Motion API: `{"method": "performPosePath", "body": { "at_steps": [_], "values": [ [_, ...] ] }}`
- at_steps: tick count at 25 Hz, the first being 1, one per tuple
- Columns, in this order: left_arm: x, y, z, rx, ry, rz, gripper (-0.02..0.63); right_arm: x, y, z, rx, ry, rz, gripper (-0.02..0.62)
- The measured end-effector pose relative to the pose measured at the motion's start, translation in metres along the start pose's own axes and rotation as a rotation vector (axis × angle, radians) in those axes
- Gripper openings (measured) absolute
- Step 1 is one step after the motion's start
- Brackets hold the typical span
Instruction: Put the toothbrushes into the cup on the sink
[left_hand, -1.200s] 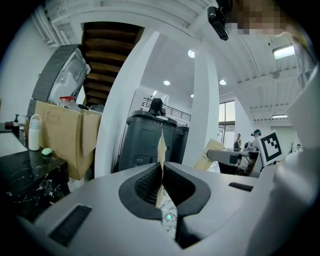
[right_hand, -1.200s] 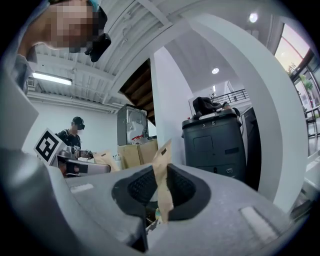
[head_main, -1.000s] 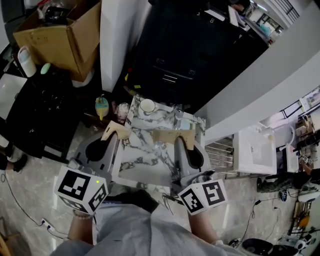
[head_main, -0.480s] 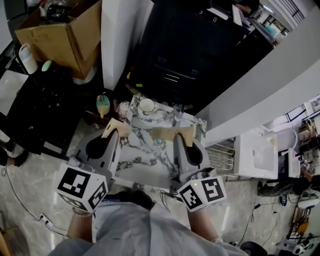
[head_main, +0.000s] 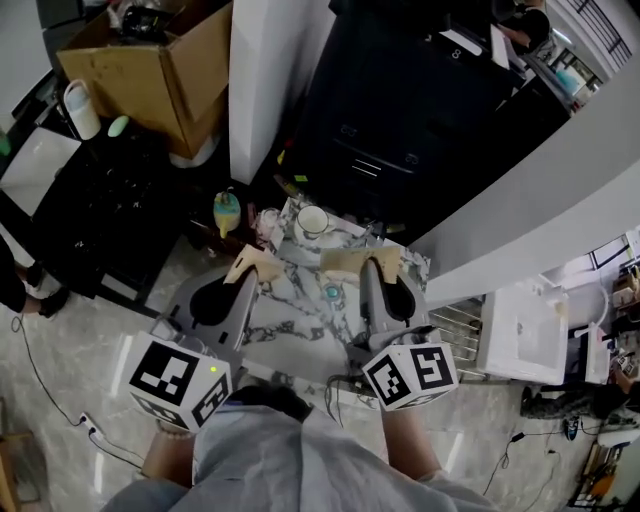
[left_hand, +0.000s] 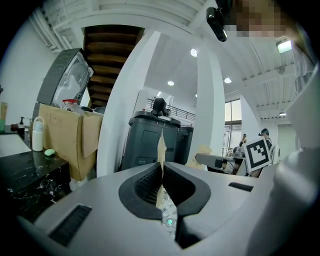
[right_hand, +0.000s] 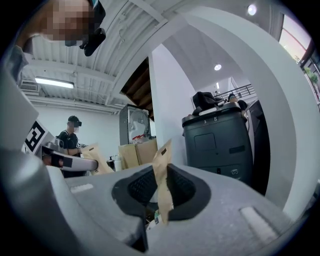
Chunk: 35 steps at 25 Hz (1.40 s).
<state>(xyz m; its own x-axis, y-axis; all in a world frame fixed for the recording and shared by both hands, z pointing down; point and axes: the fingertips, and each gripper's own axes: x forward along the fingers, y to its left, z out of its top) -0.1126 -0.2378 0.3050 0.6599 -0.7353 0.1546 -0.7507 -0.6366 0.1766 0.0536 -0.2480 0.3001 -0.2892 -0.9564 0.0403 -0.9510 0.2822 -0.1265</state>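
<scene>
1. Flat tan paper packet (left_hand: 161, 145) is sitting clamped edge-on in left gripper (head_main: 246, 280); second packet (right_hand: 162, 165) is sitting pinched in right gripper (head_main: 370, 268).
2. Round white cup (head_main: 313, 220) is standing on veined marble sink top (head_main: 290, 335), just beyond both packets.
3. Grippers are pointing roughly level, side by side.

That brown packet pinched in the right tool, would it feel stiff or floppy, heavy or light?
Probably fairly stiff: the brown packet stands up past the right tool without drooping. Likely light, since it looks thin and flat edge-on. It looks like paper, so a hard squeeze might crease it.
</scene>
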Motion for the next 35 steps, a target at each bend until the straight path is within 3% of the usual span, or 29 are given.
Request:
{"method": "performPosePath", "body": {
  "at_steps": [23, 35],
  "values": [
    [-0.035, 0.037, 0.003, -0.005, -0.009, 0.186, 0.006, 0.088, -0.027, -0.023, -0.047, 0.043, 0.028, 0.043],
    [-0.051, 0.051, -0.005, -0.024, 0.01, 0.282, 0.006, 0.135, -0.045, -0.071, -0.028, 0.115, 0.01, 0.043]
  ]
}}
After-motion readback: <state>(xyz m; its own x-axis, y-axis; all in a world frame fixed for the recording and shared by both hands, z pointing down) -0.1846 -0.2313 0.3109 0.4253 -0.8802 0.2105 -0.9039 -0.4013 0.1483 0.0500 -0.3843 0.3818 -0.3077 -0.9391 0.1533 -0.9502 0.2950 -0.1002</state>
